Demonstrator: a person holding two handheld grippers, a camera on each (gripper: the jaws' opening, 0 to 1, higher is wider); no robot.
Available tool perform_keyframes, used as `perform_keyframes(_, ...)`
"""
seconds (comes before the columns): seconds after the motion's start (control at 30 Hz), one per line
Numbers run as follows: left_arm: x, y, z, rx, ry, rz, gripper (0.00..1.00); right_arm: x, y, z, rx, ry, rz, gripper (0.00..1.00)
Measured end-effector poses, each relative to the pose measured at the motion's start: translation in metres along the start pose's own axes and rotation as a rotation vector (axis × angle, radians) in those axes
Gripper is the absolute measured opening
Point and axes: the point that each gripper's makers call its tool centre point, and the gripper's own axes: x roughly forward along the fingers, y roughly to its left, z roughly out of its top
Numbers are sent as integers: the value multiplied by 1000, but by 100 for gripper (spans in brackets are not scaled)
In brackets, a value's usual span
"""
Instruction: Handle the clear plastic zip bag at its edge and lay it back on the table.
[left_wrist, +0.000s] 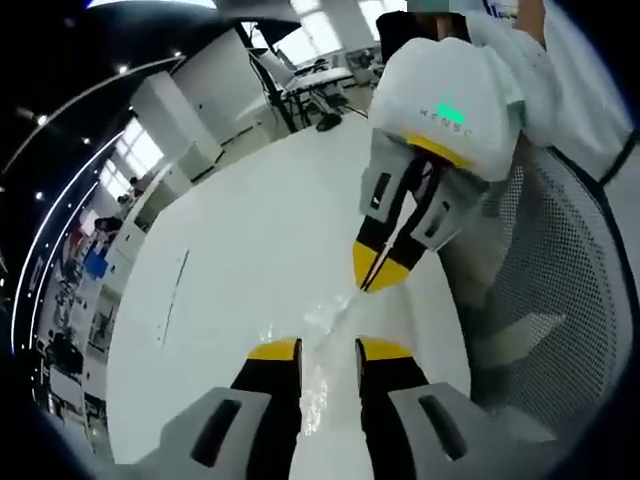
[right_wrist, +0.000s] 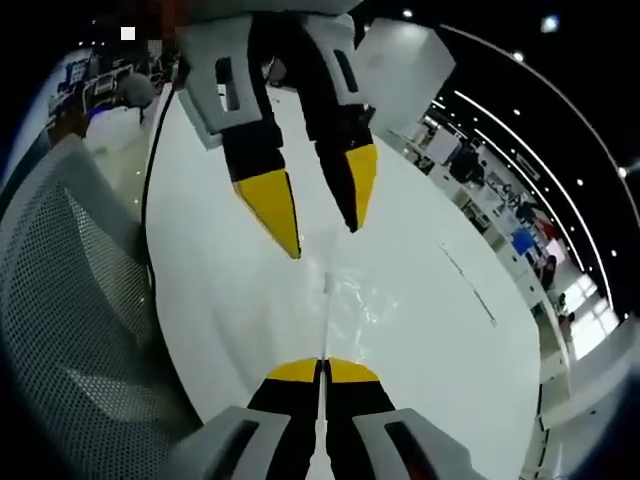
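Observation:
The clear plastic zip bag (left_wrist: 325, 318) lies crumpled over the white table (left_wrist: 230, 230), hard to make out against it. My left gripper (left_wrist: 328, 350) is open, and the bag's near edge runs into the gap between its jaws. My right gripper (left_wrist: 372, 272) reaches in from the upper right, its yellow tips pinched together on the bag's far edge. In the right gripper view, my right gripper (right_wrist: 322, 368) is shut on a thin strip of the bag (right_wrist: 355, 300). Opposite it, my left gripper (right_wrist: 320, 235) hangs open above the table (right_wrist: 220, 300).
A grey mesh chair (left_wrist: 560, 300) stands close against the table's edge (right_wrist: 70, 270). A person's white sleeve (left_wrist: 565, 90) is behind the right gripper. A thin seam (left_wrist: 172, 295) marks the tabletop. Desks and office fittings (left_wrist: 320, 80) fill the background.

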Motion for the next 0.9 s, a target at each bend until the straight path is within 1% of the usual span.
perform_keyframes(0.07,3,-1,-4,41,23,-4,15,1,0,2,-27,1,-3,0)
perform_keyframes(0.13,3,-2,-2,55,21,-5,11,0,2,3,-57,7,-3,0)
perform_keyframes(0.23,5,-3,-4,88,40,-4,1,1,2,4,-68,3,-1,0)
perform_keyframes(0.33,5,-7,-4,79,39,-25,0,0,3,3,-75,7,-2,0)
perform_keyframes(0.5,4,-10,-6,68,45,-23,0,-3,3,5,-42,-18,-4,0)
perform_keyframes(0.57,3,-10,-8,64,49,-21,0,-3,3,8,-24,-38,0,5)
perform_keyframes(0.63,3,-10,-10,61,51,-17,0,-4,3,14,-11,-68,4,8)
perform_keyframes(0.67,2,-10,-10,59,52,-15,0,-3,4,20,-19,-98,8,9)
perform_keyframes(0.73,1,-10,-10,60,51,-12,0,-8,6,31,-36,-127,18,12)
perform_keyframes(0.8,1,-11,-11,61,52,-12,0,-7,7,37,-46,-144,21,14)
perform_keyframes(0.83,0,-13,-12,68,56,-12,0,-7,8,45,-60,-164,31,14)
perform_keyframes(0.9,-1,-16,-14,85,63,-14,0,-6,9,51,-99,-162,35,13)
